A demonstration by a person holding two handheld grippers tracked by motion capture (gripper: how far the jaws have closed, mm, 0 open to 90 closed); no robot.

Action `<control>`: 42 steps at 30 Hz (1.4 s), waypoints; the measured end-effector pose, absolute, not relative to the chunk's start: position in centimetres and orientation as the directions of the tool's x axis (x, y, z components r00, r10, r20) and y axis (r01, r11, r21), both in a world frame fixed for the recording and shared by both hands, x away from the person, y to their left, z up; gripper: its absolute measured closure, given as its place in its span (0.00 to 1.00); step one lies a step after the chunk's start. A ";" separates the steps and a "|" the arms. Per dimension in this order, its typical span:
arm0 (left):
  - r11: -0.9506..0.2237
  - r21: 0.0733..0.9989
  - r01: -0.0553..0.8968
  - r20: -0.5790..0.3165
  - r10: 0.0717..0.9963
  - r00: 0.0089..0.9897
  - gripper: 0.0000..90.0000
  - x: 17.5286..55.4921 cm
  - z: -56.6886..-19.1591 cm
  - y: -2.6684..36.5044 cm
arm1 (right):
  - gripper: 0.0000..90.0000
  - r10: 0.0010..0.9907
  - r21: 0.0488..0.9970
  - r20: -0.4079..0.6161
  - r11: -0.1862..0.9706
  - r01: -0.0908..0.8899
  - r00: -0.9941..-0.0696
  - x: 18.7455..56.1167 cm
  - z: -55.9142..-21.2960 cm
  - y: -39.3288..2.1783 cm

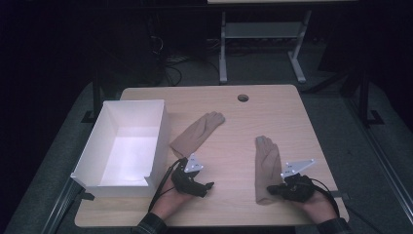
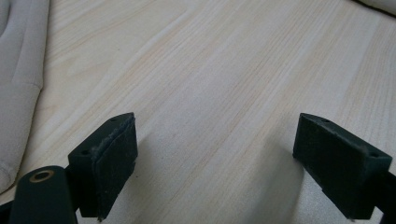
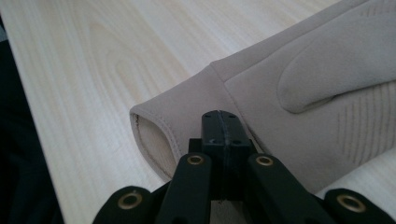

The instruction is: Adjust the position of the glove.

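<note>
Materials: cloth gloves on wood-grain table.
Right glove [image 3: 299,93]: smooth matt beige fabric, stitched cuff. Table [image 2: 224,70]: pale wood, satin sheen. Left gripper [image 2: 219,163] pads: matt black, slightly fuzzy. Box [image 1: 122,146]: smooth white.

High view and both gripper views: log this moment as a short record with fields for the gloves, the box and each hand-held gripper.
surface: wooden table
left glove: beige, flat, beside the box, untouched
right glove: beige, flat, fingers pointing away from the person
box: white, open-topped, at the table's left edge, nothing in it
left hand-held gripper: jaws wide apart over bare wood, holding nothing
right hand-held gripper: jaws closed at the right glove's cuff; whether fabric is pinched cannot be told
</note>
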State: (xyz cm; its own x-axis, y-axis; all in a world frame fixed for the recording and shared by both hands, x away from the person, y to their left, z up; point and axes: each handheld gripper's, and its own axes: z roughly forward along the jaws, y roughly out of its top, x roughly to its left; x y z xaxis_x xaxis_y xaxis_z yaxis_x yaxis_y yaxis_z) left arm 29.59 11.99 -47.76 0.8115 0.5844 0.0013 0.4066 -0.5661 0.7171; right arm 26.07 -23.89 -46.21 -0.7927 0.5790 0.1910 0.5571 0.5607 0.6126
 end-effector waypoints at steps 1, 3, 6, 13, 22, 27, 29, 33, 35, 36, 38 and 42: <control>-0.566 0.717 0.407 0.001 0.585 0.811 0.15 29.6 -47.8 12.0 | 1.00 0.580 0.610 0.192 0.562 0.559 -0.792 25.9 -46.2 -24.0; -0.565 0.717 0.408 0.000 0.586 0.811 0.15 29.6 -47.8 12.0 | 1.00 0.578 0.608 0.195 0.563 0.560 -0.793 25.6 -46.2 -24.1; -0.563 0.718 0.410 -0.003 0.586 0.810 0.15 29.6 -47.8 12.0 | 1.00 0.573 0.607 0.197 0.566 0.558 -0.795 25.4 -46.1 -24.3; -0.561 0.720 0.410 -0.003 0.588 0.809 0.15 29.5 -47.8 12.0 | 0.94 0.579 0.655 0.183 0.531 0.538 -0.794 25.6 -45.2 -25.0; -0.564 0.718 0.408 0.000 0.586 0.811 0.15 29.6 -47.8 12.0 | 0.64 0.694 0.679 0.126 0.461 0.572 -0.709 26.7 -45.0 -26.5; -0.564 0.718 0.408 0.000 0.586 0.811 0.15 29.6 -47.8 12.0 | 0.44 0.765 0.681 0.128 0.394 0.617 -0.631 27.6 -45.3 -27.9; -0.565 0.717 0.408 0.000 0.585 0.811 0.15 29.6 -47.8 12.0 | 0.39 0.785 0.670 0.116 0.390 0.631 -0.608 28.1 -45.6 -28.3; -0.566 0.717 0.407 0.001 0.585 0.811 0.15 29.6 -47.8 12.0 | 0.27 0.842 0.676 0.098 0.335 0.656 -0.531 29.6 -46.3 -29.5; -0.565 0.718 0.408 0.000 0.586 0.811 0.15 29.6 -47.8 12.0 | 0.20 0.864 0.682 0.105 0.299 0.668 -0.493 30.2 -46.7 -30.2; -0.565 0.717 0.408 0.000 0.586 0.811 0.15 29.6 -47.8 12.0 | 0.19 0.875 0.685 0.093 0.290 0.669 -0.475 30.5 -46.8 -30.4; -0.566 0.717 0.407 0.002 0.585 0.811 0.15 29.6 -47.8 12.0 | 0.18 0.882 0.682 0.087 0.285 0.673 -0.462 30.8 -47.0 -30.7; -0.563 0.718 0.409 0.000 0.587 0.810 0.15 29.6 -47.8 12.0 | 0.15 0.905 0.700 0.056 0.266 0.663 -0.422 31.6 -47.8 -31.6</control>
